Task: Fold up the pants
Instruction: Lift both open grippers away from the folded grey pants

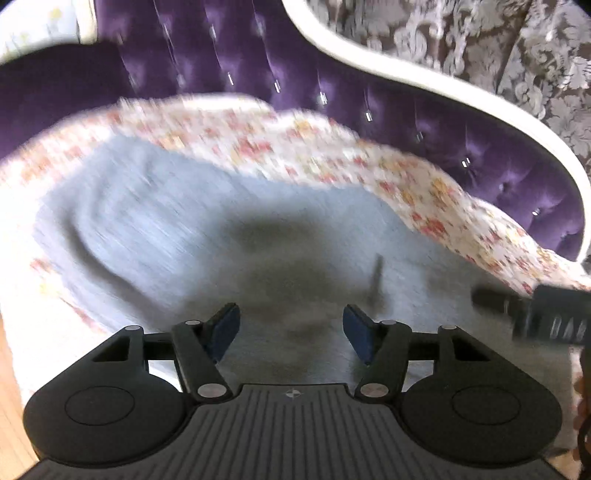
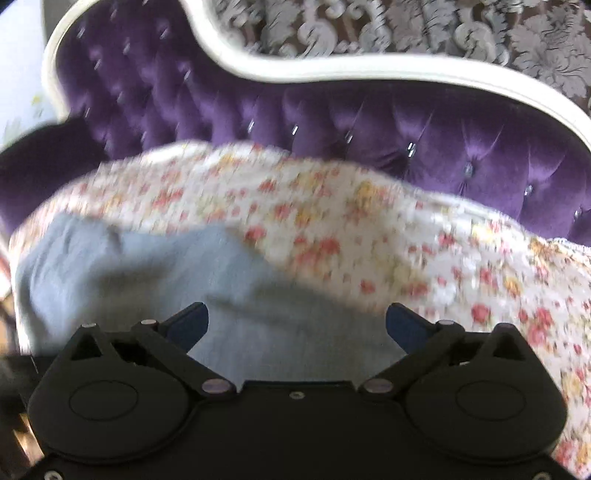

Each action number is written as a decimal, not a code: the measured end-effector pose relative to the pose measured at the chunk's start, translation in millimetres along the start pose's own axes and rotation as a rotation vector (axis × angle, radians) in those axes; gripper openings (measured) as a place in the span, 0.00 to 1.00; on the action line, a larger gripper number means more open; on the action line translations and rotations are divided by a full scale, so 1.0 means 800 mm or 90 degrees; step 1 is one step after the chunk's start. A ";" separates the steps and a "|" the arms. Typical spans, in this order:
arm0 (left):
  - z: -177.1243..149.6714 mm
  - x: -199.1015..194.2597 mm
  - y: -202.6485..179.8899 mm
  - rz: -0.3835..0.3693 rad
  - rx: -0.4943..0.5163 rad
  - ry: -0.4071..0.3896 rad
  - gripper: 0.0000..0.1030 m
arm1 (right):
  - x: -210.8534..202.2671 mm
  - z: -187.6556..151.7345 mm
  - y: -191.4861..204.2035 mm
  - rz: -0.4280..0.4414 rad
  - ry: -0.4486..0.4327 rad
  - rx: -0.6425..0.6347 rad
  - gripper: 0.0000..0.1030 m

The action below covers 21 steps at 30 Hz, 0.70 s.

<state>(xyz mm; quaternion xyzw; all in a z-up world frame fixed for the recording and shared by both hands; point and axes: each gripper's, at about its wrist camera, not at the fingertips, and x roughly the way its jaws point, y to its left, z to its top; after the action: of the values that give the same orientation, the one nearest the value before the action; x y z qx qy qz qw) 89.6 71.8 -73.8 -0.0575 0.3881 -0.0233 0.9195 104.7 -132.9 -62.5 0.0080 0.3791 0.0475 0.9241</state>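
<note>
Light grey pants [image 1: 207, 229] lie spread over a floral sheet [image 1: 295, 144] on a purple sofa. In the left wrist view my left gripper [image 1: 291, 325] hovers above the grey cloth with its blue pads apart and nothing between them. A dark shadow falls on the pants ahead of it. My right gripper [image 2: 297, 321] stands wide open over the pants [image 2: 147, 269] near their right edge, and nothing is pinched between its pads. The other gripper's black body [image 1: 546, 314] shows at the right edge of the left wrist view. Both views are blurred.
The tufted purple sofa back [image 2: 369, 125] with a white curved frame [image 2: 332, 74] rises behind the sheet. A patterned grey curtain [image 2: 406, 29] hangs beyond it. The floral sheet [image 2: 406, 251] extends to the right. A strip of wooden floor [image 1: 11, 387] shows at the lower left.
</note>
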 end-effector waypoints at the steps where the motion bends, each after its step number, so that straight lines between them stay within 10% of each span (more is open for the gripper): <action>1: 0.001 -0.008 0.006 0.014 0.004 -0.016 0.58 | 0.001 -0.007 0.004 -0.003 0.007 -0.010 0.99; 9: 0.026 -0.027 0.130 -0.063 -0.168 -0.039 0.59 | 0.038 -0.047 0.015 -0.011 0.094 -0.014 0.99; 14: 0.038 -0.031 0.180 0.030 -0.190 -0.053 0.71 | 0.035 -0.051 0.016 -0.015 0.092 -0.011 0.99; 21: 0.019 -0.010 0.217 -0.017 -0.260 -0.036 0.73 | 0.038 -0.048 0.018 -0.018 0.096 -0.009 0.99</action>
<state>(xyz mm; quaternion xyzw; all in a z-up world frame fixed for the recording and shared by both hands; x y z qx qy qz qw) 94.6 246.4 -78.7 -0.2484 0.3577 0.0455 0.8990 98.0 -116.9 -110.8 -0.0079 0.4476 0.0374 0.8934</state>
